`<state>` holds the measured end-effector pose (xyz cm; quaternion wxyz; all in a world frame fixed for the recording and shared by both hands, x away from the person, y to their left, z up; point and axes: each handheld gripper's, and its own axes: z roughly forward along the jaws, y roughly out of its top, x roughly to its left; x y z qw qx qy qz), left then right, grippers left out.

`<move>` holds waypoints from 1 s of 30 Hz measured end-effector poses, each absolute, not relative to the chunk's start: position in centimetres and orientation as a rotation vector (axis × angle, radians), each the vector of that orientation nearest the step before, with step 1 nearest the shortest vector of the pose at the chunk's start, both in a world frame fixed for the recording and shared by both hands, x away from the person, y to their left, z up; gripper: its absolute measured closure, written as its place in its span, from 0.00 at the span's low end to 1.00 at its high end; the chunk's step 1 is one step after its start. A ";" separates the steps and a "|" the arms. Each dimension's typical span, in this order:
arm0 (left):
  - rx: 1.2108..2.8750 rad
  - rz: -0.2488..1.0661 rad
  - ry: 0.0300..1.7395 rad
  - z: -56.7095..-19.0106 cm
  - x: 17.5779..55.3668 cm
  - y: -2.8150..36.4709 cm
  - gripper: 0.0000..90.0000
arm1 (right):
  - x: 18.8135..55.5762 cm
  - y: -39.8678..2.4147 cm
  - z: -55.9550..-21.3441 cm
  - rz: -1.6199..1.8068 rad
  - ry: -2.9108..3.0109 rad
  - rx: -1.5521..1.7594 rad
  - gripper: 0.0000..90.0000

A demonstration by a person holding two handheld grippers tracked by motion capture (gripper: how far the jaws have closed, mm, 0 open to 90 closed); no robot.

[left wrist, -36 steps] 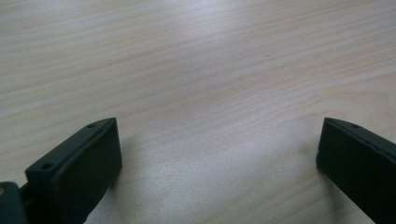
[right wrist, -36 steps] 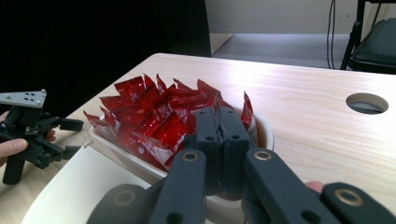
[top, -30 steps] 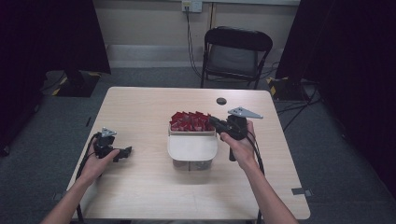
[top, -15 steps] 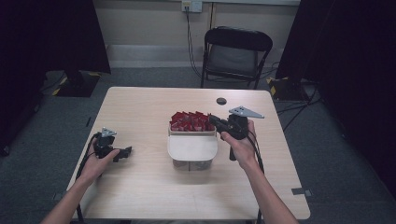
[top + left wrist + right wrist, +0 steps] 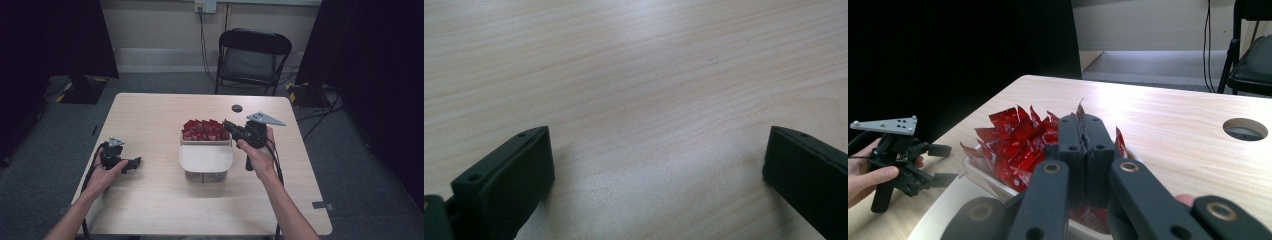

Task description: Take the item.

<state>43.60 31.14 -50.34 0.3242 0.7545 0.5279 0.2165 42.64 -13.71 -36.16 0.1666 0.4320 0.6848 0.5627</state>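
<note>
Red packets (image 5: 202,130): a heap of glossy red sachets in the back part of the white container (image 5: 206,159), which serves as landmark; they stand on edge, corners sticking up, also seen close in the right gripper view (image 5: 1013,142).
White container: near the middle of the table (image 5: 150,200), its front part a pale, smooth surface nearer the person.
Right gripper (image 5: 227,125): at the container's right back corner, tips over the right edge of the packets; in its own view (image 5: 1081,131) the jaws are pressed together, with a red packet corner poking up right at their tips; whether a packet is pinched between them I cannot tell.
Right hand (image 5: 257,152): just right of the container, wrapped around the gripper's handle.
Left gripper (image 5: 134,163): well left of the container, low over bare wood; jaws spread wide with nothing between them (image 5: 656,165).
Round hole (image 5: 237,108): in the tabletop behind the container, to its right.
Chair (image 5: 252,57): black, folding, beyond the table's far edge, behind the container.
</note>
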 end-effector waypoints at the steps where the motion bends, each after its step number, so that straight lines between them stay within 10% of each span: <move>1: 1.979 0.568 1.385 -50.3 43.6 31.1 0.00 | 42.6 -13.7 -36.1 1.604 1.946 1.228 0.99; 30: 1.979 0.568 1.385 -50.3 43.6 31.1 0.00 | 42.3 -13.5 -34.6 1.660 1.901 1.202 0.99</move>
